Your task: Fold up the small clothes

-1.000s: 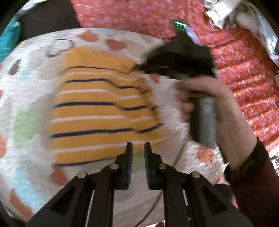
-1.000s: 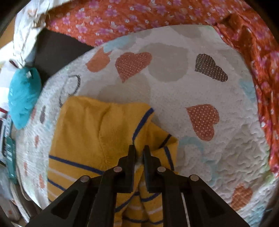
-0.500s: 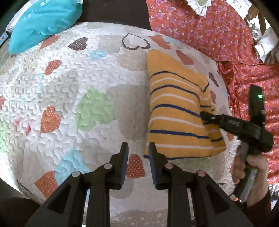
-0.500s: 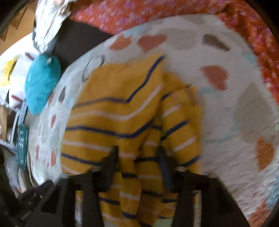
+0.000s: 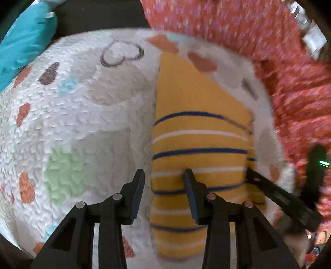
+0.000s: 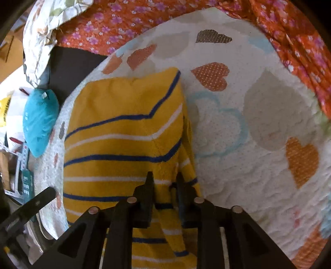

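Garment (image 6: 124, 149): soft knit cloth, matt, slightly fuzzy nap, yellow with navy and white stripes. Quilt (image 5: 86, 128): stitched cotton-like cloth, puckered, rough texture, matt, printed hearts. Blanket (image 6: 107, 18): thin printed cloth, orange floral, matt, creased. Pillow (image 6: 39, 122): teal cloth, faint sheen. Left gripper (image 5: 163, 194) and right gripper (image 6: 163, 192): black matt plastic fingers, small bright metal pins at joints.
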